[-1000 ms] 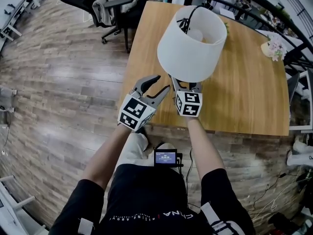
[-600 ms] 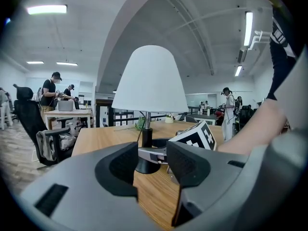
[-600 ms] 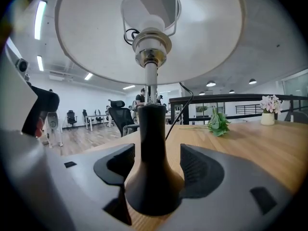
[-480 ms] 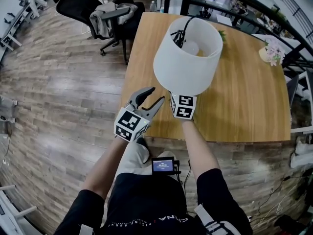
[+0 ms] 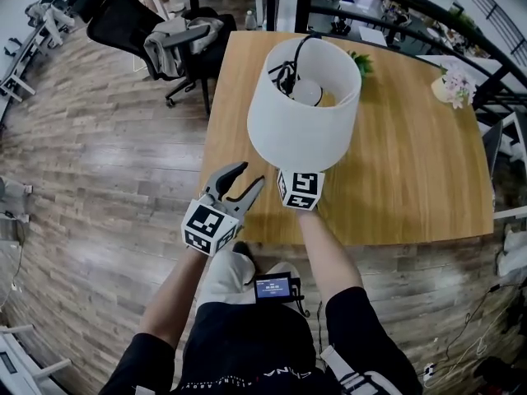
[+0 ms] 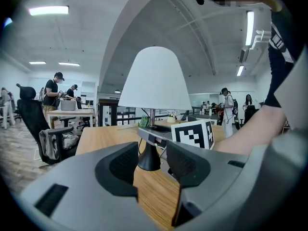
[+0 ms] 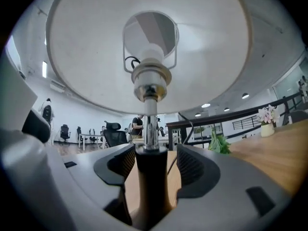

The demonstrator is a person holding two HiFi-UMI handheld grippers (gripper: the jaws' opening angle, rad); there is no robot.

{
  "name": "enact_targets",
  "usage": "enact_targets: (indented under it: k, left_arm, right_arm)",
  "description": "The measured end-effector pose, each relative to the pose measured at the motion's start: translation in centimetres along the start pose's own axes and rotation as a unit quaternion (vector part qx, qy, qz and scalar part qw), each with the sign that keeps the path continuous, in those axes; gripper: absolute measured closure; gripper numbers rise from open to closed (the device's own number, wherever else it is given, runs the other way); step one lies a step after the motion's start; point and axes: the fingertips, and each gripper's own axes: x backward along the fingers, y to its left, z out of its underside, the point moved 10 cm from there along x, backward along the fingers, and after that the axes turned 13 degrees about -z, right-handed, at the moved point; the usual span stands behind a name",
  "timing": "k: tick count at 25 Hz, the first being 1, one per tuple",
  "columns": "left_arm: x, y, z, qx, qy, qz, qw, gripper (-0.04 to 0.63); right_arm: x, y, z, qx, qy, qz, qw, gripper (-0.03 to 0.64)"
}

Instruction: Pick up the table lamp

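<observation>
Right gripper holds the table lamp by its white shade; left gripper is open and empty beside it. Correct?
Not by the white shade. The right gripper view shows the right gripper closed on the black stem of the table lamp, beneath the shade. The left gripper is open and empty beside it.

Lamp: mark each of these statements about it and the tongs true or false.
1. The lamp has a white shade. True.
2. The right tongs sit around the lamp's dark stem. True.
3. The left tongs grip the lamp. False: they are open and empty, beside it.
4. The lamp is over bare floor. False: it is over the wooden table.
5. A black chair stands off the table's far left corner. True.
</observation>
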Motion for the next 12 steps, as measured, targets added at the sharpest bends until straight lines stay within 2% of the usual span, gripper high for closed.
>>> enact_targets:
  k: [5, 12]
  left_arm:
    - [0.0, -0.3, 0.3, -0.001, 0.007, 0.000, 1.0000, 0.420]
    - [0.2, 0.3, 0.1, -0.002, 0.006, -0.001, 1.0000, 0.420]
  right_arm:
    - [-0.3, 0.8, -3.7, 0.030, -0.059, -0.012, 0.998, 0.331]
    - [-0.2, 1.2, -5.3, 0.085, -0.072, -0.020, 0.994, 0.341]
